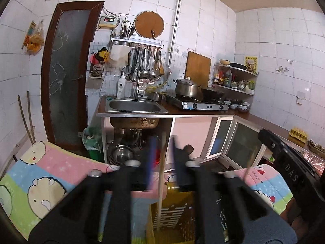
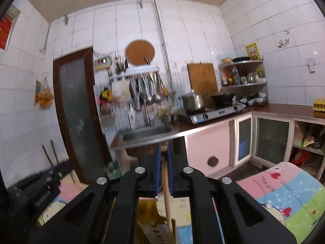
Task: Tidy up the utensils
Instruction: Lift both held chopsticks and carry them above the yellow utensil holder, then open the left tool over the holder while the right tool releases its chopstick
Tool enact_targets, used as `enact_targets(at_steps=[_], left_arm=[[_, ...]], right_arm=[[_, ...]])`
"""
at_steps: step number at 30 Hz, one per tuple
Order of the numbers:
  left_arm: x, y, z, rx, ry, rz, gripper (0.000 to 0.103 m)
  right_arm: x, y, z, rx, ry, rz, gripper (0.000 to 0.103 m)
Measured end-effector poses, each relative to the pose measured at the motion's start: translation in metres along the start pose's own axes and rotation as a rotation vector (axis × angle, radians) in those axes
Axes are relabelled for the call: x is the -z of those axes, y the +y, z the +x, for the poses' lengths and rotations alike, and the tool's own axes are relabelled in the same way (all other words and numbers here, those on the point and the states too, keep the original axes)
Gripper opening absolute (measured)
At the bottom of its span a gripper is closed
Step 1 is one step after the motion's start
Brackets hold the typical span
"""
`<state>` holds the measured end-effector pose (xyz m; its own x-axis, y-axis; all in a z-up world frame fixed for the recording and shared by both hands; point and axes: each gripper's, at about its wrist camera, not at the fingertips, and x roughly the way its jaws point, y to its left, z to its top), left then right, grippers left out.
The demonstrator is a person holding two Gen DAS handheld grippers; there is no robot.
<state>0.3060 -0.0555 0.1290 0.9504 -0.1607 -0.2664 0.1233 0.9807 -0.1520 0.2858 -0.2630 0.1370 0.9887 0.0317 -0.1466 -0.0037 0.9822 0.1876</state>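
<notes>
1. My left tool point(image 1: 161, 158) stands spread at lower centre, with a pale wooden stick point(image 1: 161, 185) loose between its pads.
2. My right tool point(image 2: 164, 168) is nearly pressed together around a wooden handle point(image 2: 167, 201); blur hides whether the pads actually pinch it.
3. Both sticks reach down into the yellow basket point(image 1: 172, 213) at bottom centre.
4. I should keep each one upright, release gently, then lift straight out so the pads drag nothing along.
</notes>
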Motion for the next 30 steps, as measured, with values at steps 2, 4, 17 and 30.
enact_targets(at_steps=[2,4,17,30], left_arm=[[-0.007,0.006,-0.017,-0.007,-0.013,-0.010,0.081],[-0.011,0.008,-0.030,-0.018,-0.018,0.013,0.084],[0.039,0.053,-0.079,-0.094,0.234,0.014,0.098],[0.156,0.066,-0.036,-0.103,0.568,-0.019,0.098]], right_arm=[[-0.006,-0.003,-0.012,0.021,0.012,-0.002,0.070],[-0.013,-0.005,-0.031,0.054,0.002,-0.030,0.070],[0.059,-0.040,-0.100,0.172,0.311,-0.037,0.071],[0.176,-0.048,-0.081,0.232,0.603,-0.026,0.071]])
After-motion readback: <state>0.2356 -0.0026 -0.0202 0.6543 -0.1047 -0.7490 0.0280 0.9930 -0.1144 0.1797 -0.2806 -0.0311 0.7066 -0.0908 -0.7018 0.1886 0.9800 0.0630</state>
